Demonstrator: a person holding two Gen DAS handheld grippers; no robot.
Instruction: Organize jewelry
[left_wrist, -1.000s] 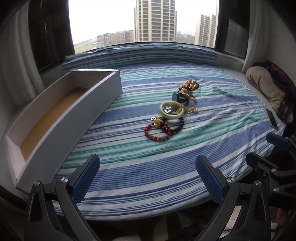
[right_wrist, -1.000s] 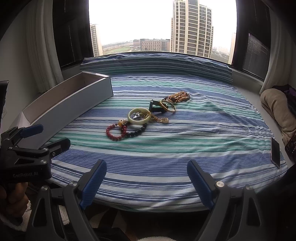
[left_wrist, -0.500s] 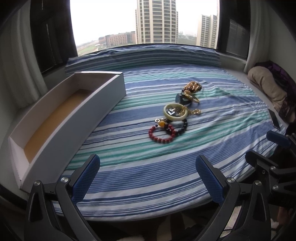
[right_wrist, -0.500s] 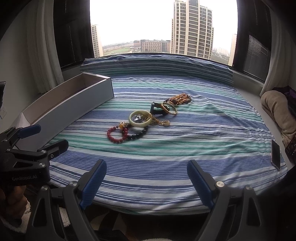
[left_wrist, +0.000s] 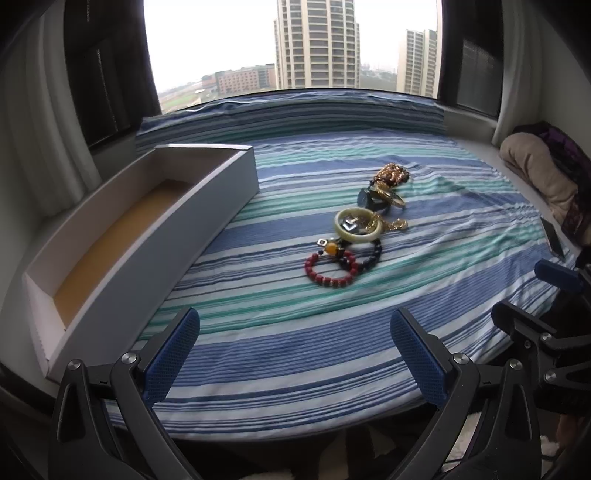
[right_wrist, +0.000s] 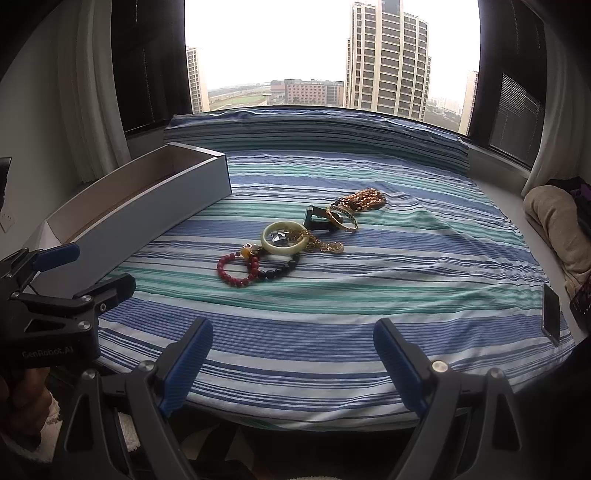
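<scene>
A pile of jewelry lies mid-cloth: a red bead bracelet (left_wrist: 330, 269) (right_wrist: 236, 268), a black bead bracelet (left_wrist: 367, 257) (right_wrist: 279, 270), a pale jade bangle (left_wrist: 357, 225) (right_wrist: 284, 237), a gold bangle (right_wrist: 342, 218) and gold chains (left_wrist: 390, 175) (right_wrist: 364, 197). A long white box (left_wrist: 122, 236) (right_wrist: 147, 206) with a tan floor lies open at the left. My left gripper (left_wrist: 295, 347) is open at the near edge of the cloth, well short of the pile. My right gripper (right_wrist: 293, 354) is open too, also short of it. Neither holds anything.
The striped blue and green cloth (left_wrist: 332, 332) covers a window-side platform. A dark phone (right_wrist: 551, 314) lies at its right edge. Folded beige fabric (left_wrist: 535, 173) sits far right. The right gripper's body (left_wrist: 546, 332) shows at right in the left view; the left gripper's body (right_wrist: 55, 314) at left in the right view.
Both views have crept forward and slightly up, so the box and jewelry sit a little closer. Both grippers stay open.
</scene>
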